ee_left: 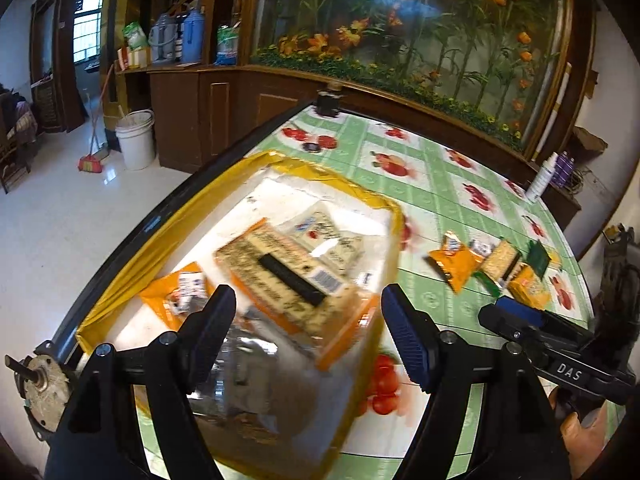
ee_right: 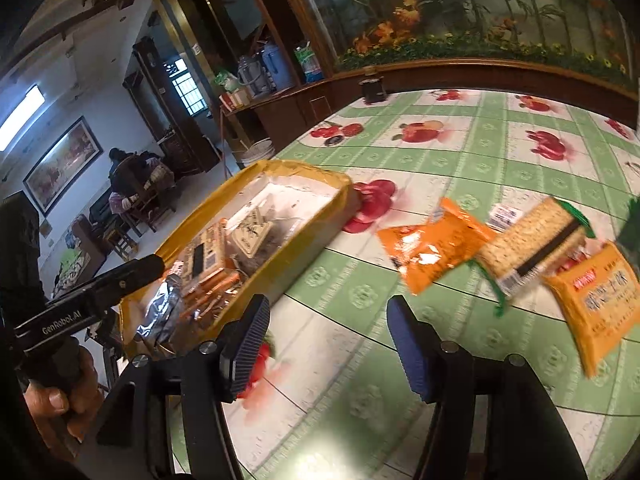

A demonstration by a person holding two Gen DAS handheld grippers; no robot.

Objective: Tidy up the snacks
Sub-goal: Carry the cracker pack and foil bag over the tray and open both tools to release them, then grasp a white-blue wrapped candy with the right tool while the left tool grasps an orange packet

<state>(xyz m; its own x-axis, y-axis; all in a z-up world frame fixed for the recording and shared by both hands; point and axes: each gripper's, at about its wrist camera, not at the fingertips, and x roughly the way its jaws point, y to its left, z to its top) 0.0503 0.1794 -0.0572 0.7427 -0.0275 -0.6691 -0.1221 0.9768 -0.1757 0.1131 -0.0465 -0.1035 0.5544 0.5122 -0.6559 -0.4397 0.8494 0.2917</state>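
A yellow-taped white box (ee_left: 132,264) sits on the table's left side and holds several snack packs, among them an orange-edged cracker pack (ee_left: 288,276). My left gripper (ee_left: 308,332) is open and empty just above the box. The box also shows in the right wrist view (ee_right: 304,248). My right gripper (ee_right: 328,344) is open and empty above bare tablecloth. To its right lie an orange snack bag (ee_right: 432,244), a green-edged cracker pack (ee_right: 532,248) and a yellow pack (ee_right: 600,300). The same loose packs show in the left wrist view (ee_left: 456,264).
The table has a green fruit-print cloth (ee_right: 460,148). A dark jar (ee_right: 373,89) stands at its far edge. A white bottle (ee_left: 542,178) stands at the right edge. A wooden cabinet with a flower panel (ee_left: 420,32) runs behind the table.
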